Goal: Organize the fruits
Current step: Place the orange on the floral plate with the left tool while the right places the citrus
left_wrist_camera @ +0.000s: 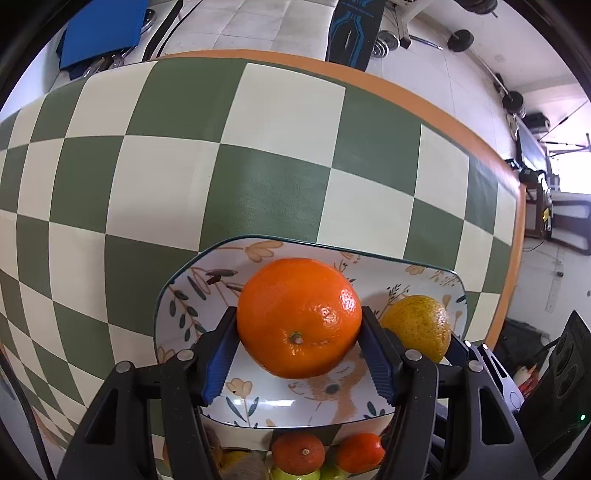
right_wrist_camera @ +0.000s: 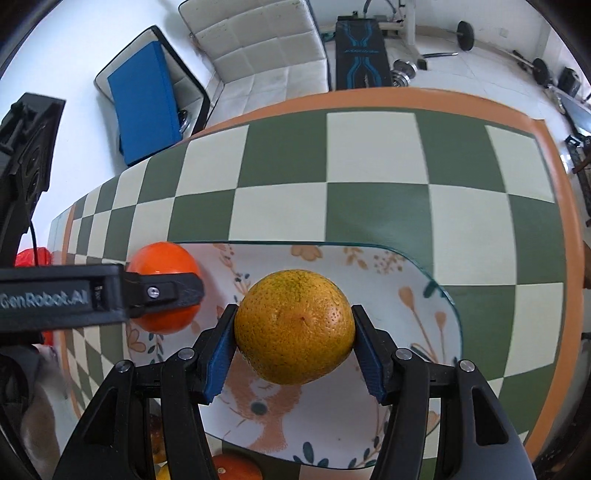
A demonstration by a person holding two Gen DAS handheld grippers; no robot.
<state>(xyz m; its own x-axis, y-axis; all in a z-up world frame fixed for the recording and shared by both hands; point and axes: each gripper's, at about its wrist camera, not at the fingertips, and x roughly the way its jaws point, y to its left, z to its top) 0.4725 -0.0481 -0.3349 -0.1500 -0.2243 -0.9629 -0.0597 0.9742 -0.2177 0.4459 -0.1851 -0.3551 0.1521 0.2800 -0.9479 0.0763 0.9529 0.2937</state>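
Note:
A bright orange [left_wrist_camera: 299, 317] is held over the floral plate [left_wrist_camera: 192, 295], my left gripper [left_wrist_camera: 298, 338] shut on it with both blue pads pressed to its sides. In the right wrist view a yellow-green orange [right_wrist_camera: 294, 326] hangs over the same plate [right_wrist_camera: 417, 295], with my right gripper [right_wrist_camera: 294, 341] shut on it. The yellow-green orange [left_wrist_camera: 417, 325] shows to the right in the left wrist view. The bright orange [right_wrist_camera: 162, 258] and the left gripper's finger [right_wrist_camera: 162, 293] show at the left in the right wrist view.
The plate rests on a green-and-cream checked tablecloth [left_wrist_camera: 258, 155] with an orange border. Below the plate's near edge lie more fruits: two small oranges [left_wrist_camera: 298, 452] and green ones [left_wrist_camera: 332, 472]. A white sofa [right_wrist_camera: 258, 48] and gym weights [right_wrist_camera: 465, 35] stand beyond the table.

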